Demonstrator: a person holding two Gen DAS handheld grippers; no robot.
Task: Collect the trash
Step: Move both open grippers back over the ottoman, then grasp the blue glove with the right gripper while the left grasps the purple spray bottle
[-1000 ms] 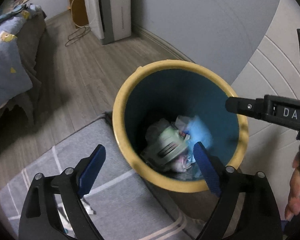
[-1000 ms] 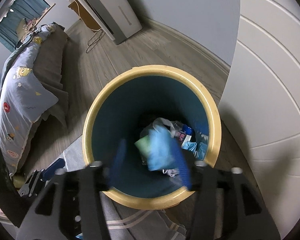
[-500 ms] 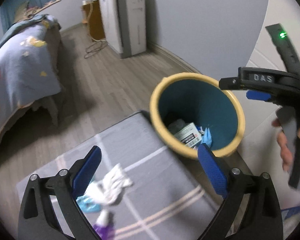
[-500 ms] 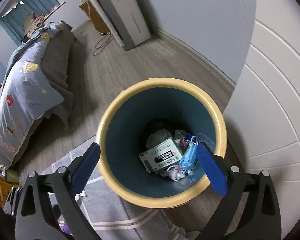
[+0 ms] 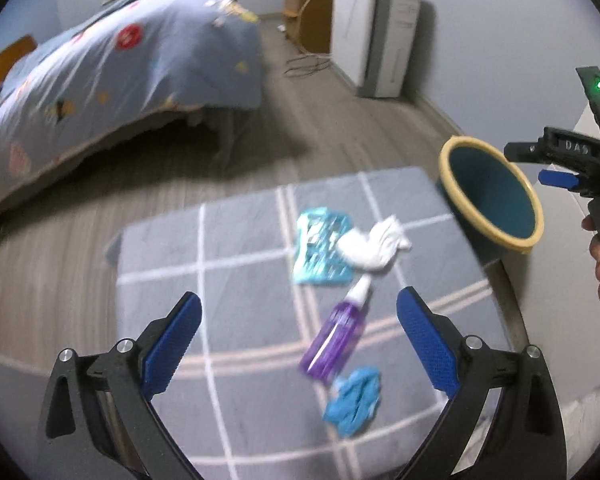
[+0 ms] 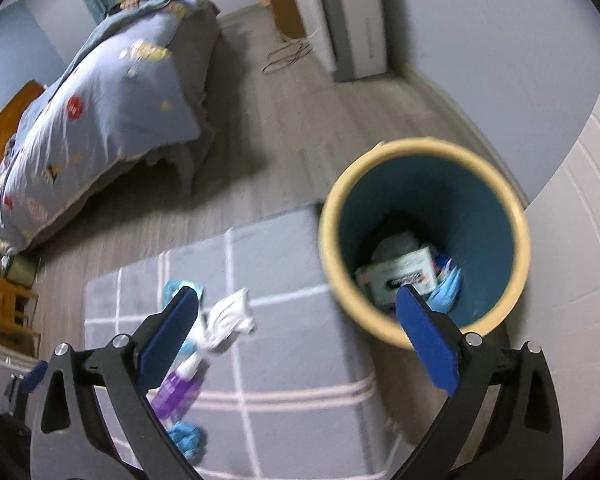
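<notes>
Both wrist views look down, sharing rug and bin.

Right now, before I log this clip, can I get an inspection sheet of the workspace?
Surface: grey checked rug on wood-look floor.
Job's things: on the rug, a teal wrapper, white crumpled tissue, purple spray bottle lying flat, blue crumpled scrap. Yellow-rimmed bin beside the rug holds a green-and-white box and other trash.
Clutter: nothing seen beyond those.
Grippers: left gripper above the rug, jaws open, empty; right gripper near the bin, jaws open, empty.
Cables: loose wires on the floor by a white appliance.
Surroundings: bed with patterned duvet, grey wall.
</notes>
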